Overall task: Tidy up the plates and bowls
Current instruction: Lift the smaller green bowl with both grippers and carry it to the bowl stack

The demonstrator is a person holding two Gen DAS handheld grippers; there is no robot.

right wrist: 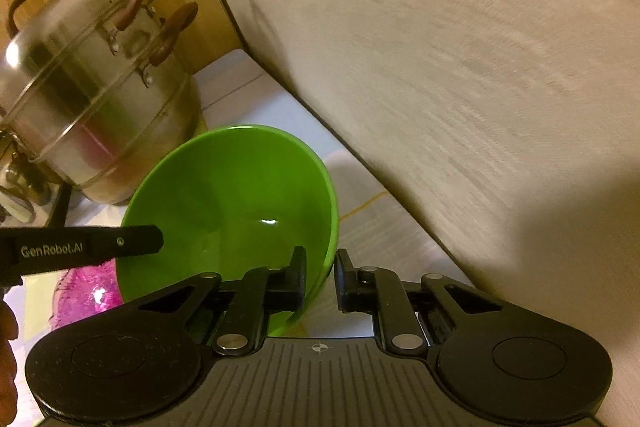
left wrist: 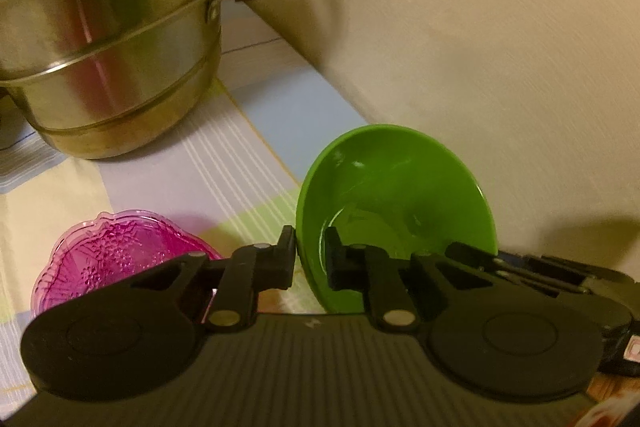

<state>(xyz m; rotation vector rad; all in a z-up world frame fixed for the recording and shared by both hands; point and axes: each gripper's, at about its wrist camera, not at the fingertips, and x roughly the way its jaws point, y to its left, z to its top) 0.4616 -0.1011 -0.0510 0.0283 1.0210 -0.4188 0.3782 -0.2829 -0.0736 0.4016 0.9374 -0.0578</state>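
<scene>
Both hand-held grippers pinch the rim of one green bowl [left wrist: 396, 187], each from its own side. In the left wrist view, the left gripper [left wrist: 311, 259] has its jaws drawn narrow, one finger outside the bowl's wall and the other inside, so the pads press on the thin rim near its lower left edge. In the right wrist view, the right gripper [right wrist: 322, 279] is likewise nearly closed on the rim at the bowl's lower right, with one finger inside the bowl and one outside against the wall.

Held this way, the bowl is tilted rather than level: its open mouth faces up and toward the cameras, with the far rim raised higher than the gripped rim. It is round, so it has no clear long axis. It sits over a pastel checked tablecloth [left wrist: 224, 163], close to a pale wall [left wrist: 480, 47].

Left of the bowl, a pink moulded plastic dish [left wrist: 100, 259] rests on the cloth, partly hidden behind the left gripper. Farther back stands a tiered steel steamer pot [left wrist: 108, 39] with brown handles. A person's hand [right wrist: 7, 355] shows at the left edge of the right wrist view.
</scene>
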